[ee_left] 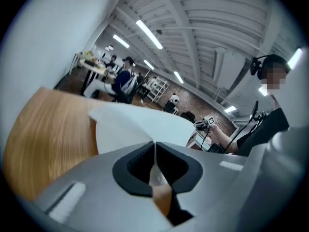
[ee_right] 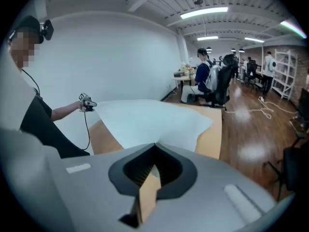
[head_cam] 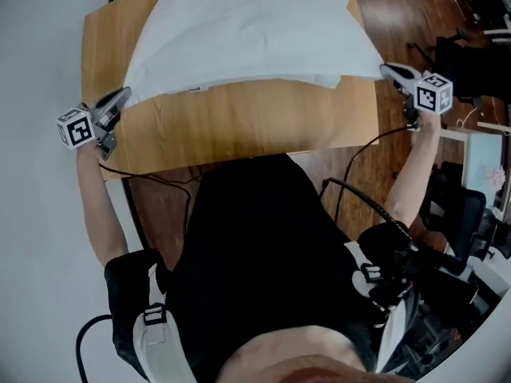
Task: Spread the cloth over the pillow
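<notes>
A white cloth [head_cam: 247, 30] hangs stretched between my two grippers above the wooden table [head_cam: 239, 126]. My left gripper [head_cam: 122, 95] is shut on the cloth's near left corner, and a fold of it shows between the closed jaws [ee_left: 154, 146]. At the table's right edge my right gripper [head_cam: 388, 71] is shut on the near right corner, where the cloth [ee_right: 145, 120] runs into the jaw tips [ee_right: 155, 146]. A white strip under the cloth's front edge looks like the pillow [head_cam: 275, 84]; the rest is hidden.
The table's near half is bare wood. Black chairs and gear [head_cam: 463, 62] stand on the dark floor to the right. A white wall [head_cam: 40, 54] runs along the left. Cables [head_cam: 351, 190] trail from both grippers. Several people [ee_right: 207, 79] sit at desks far behind.
</notes>
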{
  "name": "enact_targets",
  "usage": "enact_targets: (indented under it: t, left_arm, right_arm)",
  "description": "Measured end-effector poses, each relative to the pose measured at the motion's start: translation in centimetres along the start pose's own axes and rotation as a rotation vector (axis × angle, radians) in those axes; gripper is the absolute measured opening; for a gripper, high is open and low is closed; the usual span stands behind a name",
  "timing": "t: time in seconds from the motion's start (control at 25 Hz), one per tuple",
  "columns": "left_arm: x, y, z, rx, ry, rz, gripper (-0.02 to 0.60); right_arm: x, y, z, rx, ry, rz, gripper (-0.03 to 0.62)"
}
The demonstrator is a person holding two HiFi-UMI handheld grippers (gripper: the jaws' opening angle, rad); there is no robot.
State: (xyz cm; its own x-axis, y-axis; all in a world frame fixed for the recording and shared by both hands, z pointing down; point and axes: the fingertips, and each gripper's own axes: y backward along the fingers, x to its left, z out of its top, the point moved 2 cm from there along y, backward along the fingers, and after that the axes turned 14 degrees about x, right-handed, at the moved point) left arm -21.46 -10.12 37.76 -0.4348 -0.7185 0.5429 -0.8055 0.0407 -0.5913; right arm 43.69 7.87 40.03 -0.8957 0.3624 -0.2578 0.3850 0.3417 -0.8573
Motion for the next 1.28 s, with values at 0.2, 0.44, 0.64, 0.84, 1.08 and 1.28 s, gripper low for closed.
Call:
enact_targets:
  t: [0.2,0.44,0.64,0.84,1.08,1.28]
  left_arm:
    - [6.6,-9.7,-14.5,0.257,0.349,-0.031,0.014]
    - [7.4,-10.7,-15.5,0.271,0.349,0.037,0.015]
    - [9.2,-11.3,-17.5,0.36,0.321,0.158,0.032]
    - [11.2,-10.2,-19.4,0.384,0.372,0.252,0.165]
    - [16.8,-4.7,-11.5,0.129,0.419,0.424,0.187]
    - [14.3,-8.9,-3.0,-0.026,0.32,0.225,0.166]
  right_arm:
    - [-3.1,-12.2,-10.7,0.138,-0.248,0.044,0.003]
    - [-2.9,-11.4,-10.3,0.118,-0.232,-0.006,0.003]
    - [-0.9,-14.4,-11.7,0.19,-0.207,-0.048,0.003]
    - [-1.7,-18.6,-14.1,0.213,-0.242,-0.091,0.005]
    - [-0.3,-18.8,-12.2,0.182,-0.192,-0.13,0.005]
    - [-1.1,-17.3,-12.1,0.16,-0.227,-0.156,0.087]
